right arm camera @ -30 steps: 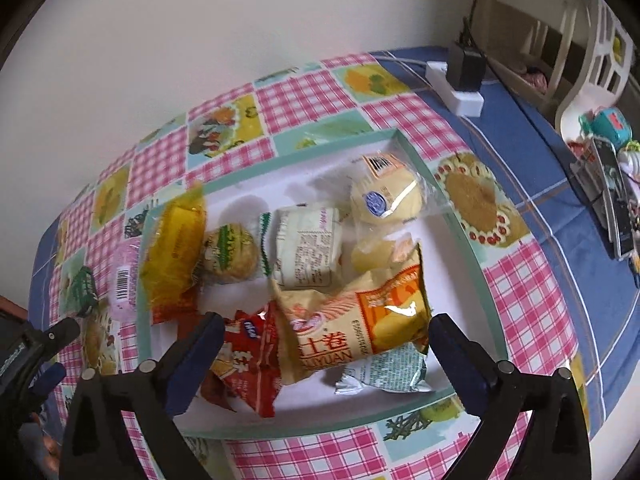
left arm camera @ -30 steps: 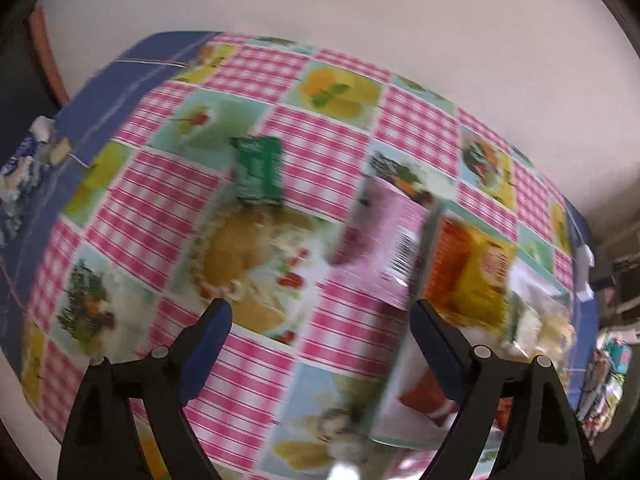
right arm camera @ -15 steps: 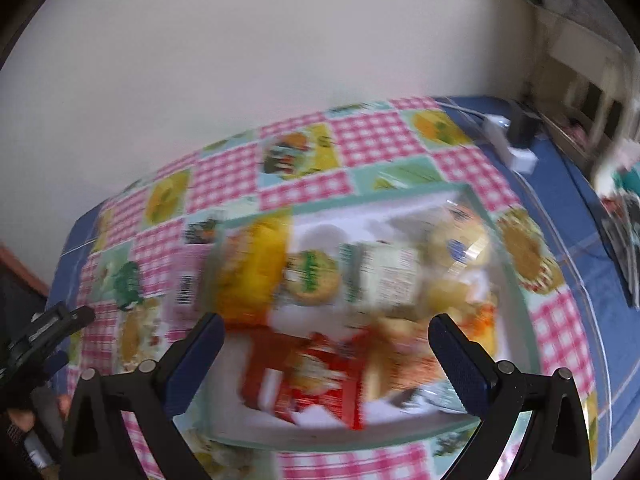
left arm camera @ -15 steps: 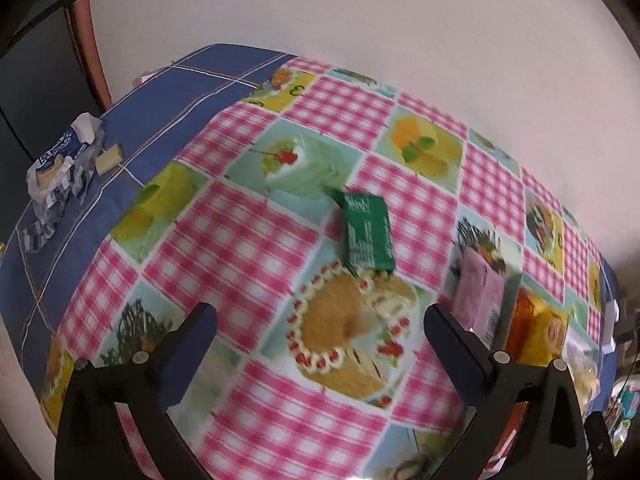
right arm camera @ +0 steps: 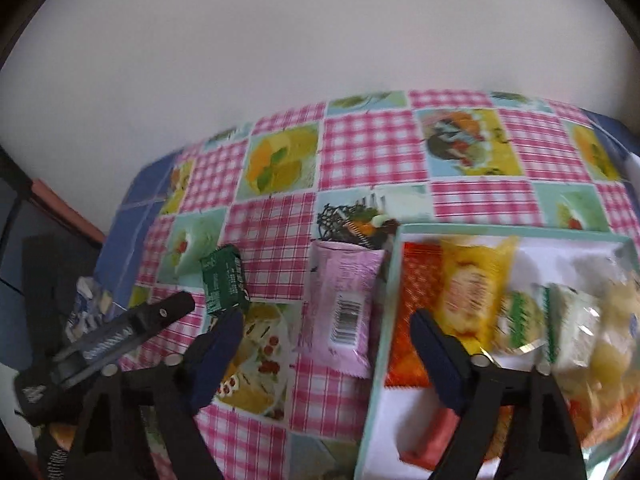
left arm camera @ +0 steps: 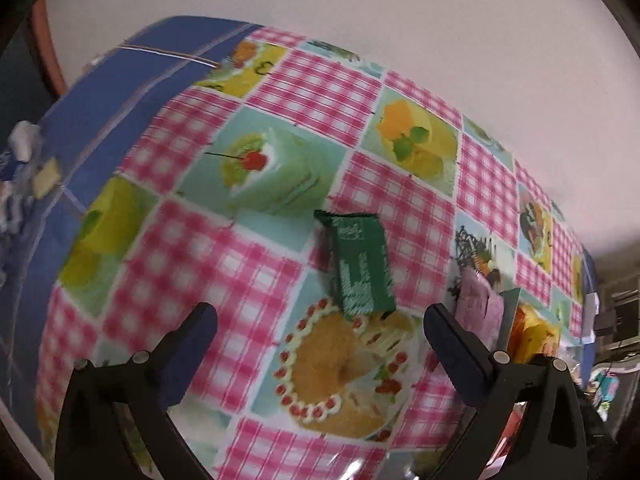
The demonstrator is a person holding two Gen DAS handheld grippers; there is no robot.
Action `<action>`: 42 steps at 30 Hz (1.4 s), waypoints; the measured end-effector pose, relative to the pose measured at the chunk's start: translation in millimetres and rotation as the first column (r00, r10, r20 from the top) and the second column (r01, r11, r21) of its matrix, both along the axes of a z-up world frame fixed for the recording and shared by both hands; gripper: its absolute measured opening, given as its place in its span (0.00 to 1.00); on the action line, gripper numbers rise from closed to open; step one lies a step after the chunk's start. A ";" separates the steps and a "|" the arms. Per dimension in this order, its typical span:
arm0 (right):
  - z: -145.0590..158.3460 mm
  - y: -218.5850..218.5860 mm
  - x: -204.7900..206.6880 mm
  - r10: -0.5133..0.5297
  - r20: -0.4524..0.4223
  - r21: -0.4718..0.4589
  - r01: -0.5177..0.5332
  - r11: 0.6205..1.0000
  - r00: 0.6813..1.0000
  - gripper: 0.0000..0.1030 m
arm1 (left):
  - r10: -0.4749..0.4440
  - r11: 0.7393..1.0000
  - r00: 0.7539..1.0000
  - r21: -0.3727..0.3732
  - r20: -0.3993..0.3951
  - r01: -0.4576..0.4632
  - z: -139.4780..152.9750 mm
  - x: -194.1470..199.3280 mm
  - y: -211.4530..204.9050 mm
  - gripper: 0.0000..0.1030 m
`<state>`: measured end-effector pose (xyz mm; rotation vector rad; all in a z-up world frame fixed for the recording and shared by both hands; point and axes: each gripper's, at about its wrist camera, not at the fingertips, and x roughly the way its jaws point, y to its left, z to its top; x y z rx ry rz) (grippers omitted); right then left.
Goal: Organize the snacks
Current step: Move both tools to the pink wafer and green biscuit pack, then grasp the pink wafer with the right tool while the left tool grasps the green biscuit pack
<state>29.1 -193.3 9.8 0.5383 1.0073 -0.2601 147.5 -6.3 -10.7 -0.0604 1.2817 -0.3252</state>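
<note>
Hovering over the desk (left arm camera: pixel 168 264) with its pink-checked, dessert-printed cloth, the left gripper (left arm camera: pixel 320 332) has its dark blue-padded fingers spread wide with nothing between them; a small dark green foil snack packet (left arm camera: pixel 362 266) lies flat on the cloth just beyond the fingertips, at about twelve o'clock from them. Off at three o'clock from that packet lies a pale pink rectangular snack wrapper with a barcode (left arm camera: pixel 478 304), next to the rim of a white shallow tray with a mint-green edge (right arm camera: pixel 390 280). From the right wrist view, the right gripper (right arm camera: pixel 326 342) hangs over that same pink wrapper (right arm camera: pixel 344 302) and the tray's left rim, its jaws closing, the pads not pressing on anything, though the wrapper's lower end and the rim lie in the gap. Inside the tray sit a yellow-and-orange plastic snack bag (right arm camera: pixel 472 284), a round green-labelled cake in clear wrap (right arm camera: pixel 520 320) and a white wrapped pastry (right arm camera: pixel 572 320), crowded together and blurred. The left gripper (right arm camera: pixel 120 336) also shows at nine o'clock, with the green packet (right arm camera: pixel 224 278) beside its tip.
</note>
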 end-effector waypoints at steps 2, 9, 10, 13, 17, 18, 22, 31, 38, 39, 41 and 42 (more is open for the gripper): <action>-10.8 -1.0 10.8 0.012 -0.034 0.006 -0.011 1.000 0.999 0.71 | -0.027 1.000 1.000 -0.002 -0.005 0.027 -3.5 4.1 -8.9 0.99; -40.0 -4.4 33.6 0.018 -0.123 0.010 -0.017 1.000 0.992 0.60 | -0.090 0.996 0.995 0.009 -0.034 0.090 -20.2 14.7 -37.2 0.77; -43.6 -4.1 36.0 0.017 -0.137 0.008 -0.016 1.000 0.990 0.59 | -0.096 0.995 0.995 0.016 -0.040 0.097 -24.2 15.9 -41.1 0.74; -50.5 -1.5 43.4 0.023 -0.153 0.005 -0.023 1.000 0.988 0.58 | -0.111 0.993 0.992 0.028 -0.059 0.112 -34.4 17.8 -49.2 0.64; -57.1 3.8 53.9 0.038 -0.173 -0.001 -0.039 0.999 0.984 0.56 | -0.114 0.990 0.993 0.077 -0.039 0.117 -42.2 18.1 -54.6 0.49; -60.6 5.0 55.3 0.038 -0.185 0.000 -0.039 0.999 0.982 0.51 | -0.113 0.990 0.993 0.084 -0.037 0.116 -42.6 18.2 -55.6 0.43; -67.4 7.3 54.8 0.027 -0.186 -0.011 -0.030 0.999 0.982 0.42 | -0.096 0.991 0.995 0.094 -0.036 0.099 -41.9 18.1 -54.5 0.40; -19.7 -1.1 11.4 0.006 -0.062 0.055 -0.003 0.998 0.998 0.40 | -0.099 0.994 0.995 0.050 -0.009 0.099 -2.7 -14.9 -48.4 0.40; 19.6 -40.1 -45.2 -0.065 -0.029 -0.026 0.064 0.998 0.997 0.40 | -0.226 0.974 0.974 0.002 0.010 0.226 31.6 -64.6 -92.5 0.40; 21.1 -48.6 -52.0 -0.081 -0.036 -0.038 0.079 0.996 0.996 0.40 | -0.251 0.968 0.968 -0.007 0.004 0.251 34.0 -74.3 -101.6 0.40; 18.9 -67.7 -71.1 -0.119 -0.063 -0.062 0.115 0.991 0.991 0.40 | -0.297 0.955 0.955 -0.013 -0.002 0.297 35.2 -88.6 -117.7 0.40; 15.8 -76.9 -79.8 -0.137 -0.076 -0.069 0.132 0.989 0.988 0.40 | -0.323 0.946 0.947 -0.012 -0.004 0.322 35.2 -97.4 -126.2 0.40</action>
